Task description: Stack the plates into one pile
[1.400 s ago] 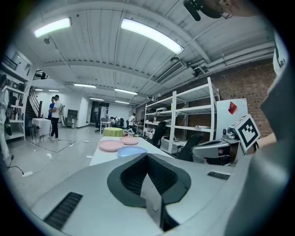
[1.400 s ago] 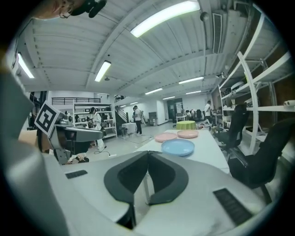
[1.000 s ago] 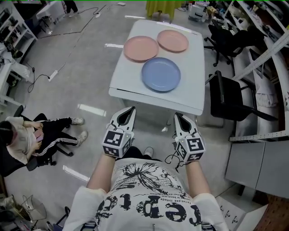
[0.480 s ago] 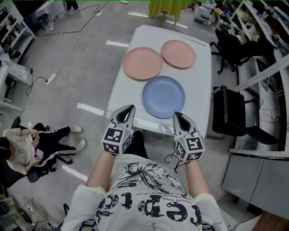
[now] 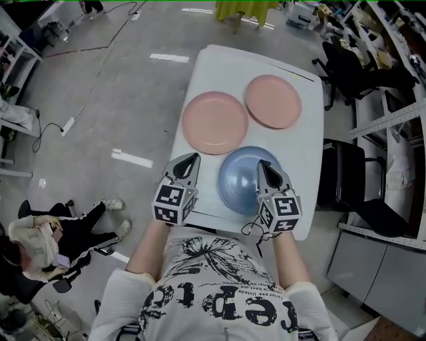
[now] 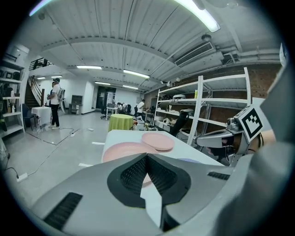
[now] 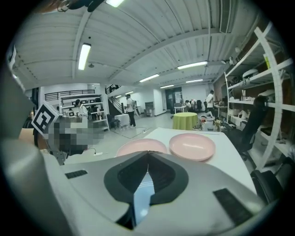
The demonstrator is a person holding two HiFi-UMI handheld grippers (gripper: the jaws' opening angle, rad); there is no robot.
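Three plates lie on a white table: a pink plate at the left, a second pink plate behind it to the right, and a blue plate nearest me. My left gripper is shut and empty, over the table's near left edge, beside the blue plate. My right gripper is also shut and empty, held above the blue plate's right half. In the left gripper view both pink plates show past the closed tips. The right gripper view shows them beyond its closed tips.
A black office chair stands close to the table's right side, with metal shelving beyond it. A person sits on the floor at the left. A round table with a yellow-green cloth is beyond the far end.
The table and plates have come much closer. Both grippers, earlier over the floor short of the table, now reach its near edge, the right one above the blue plate. Both stayed shut.
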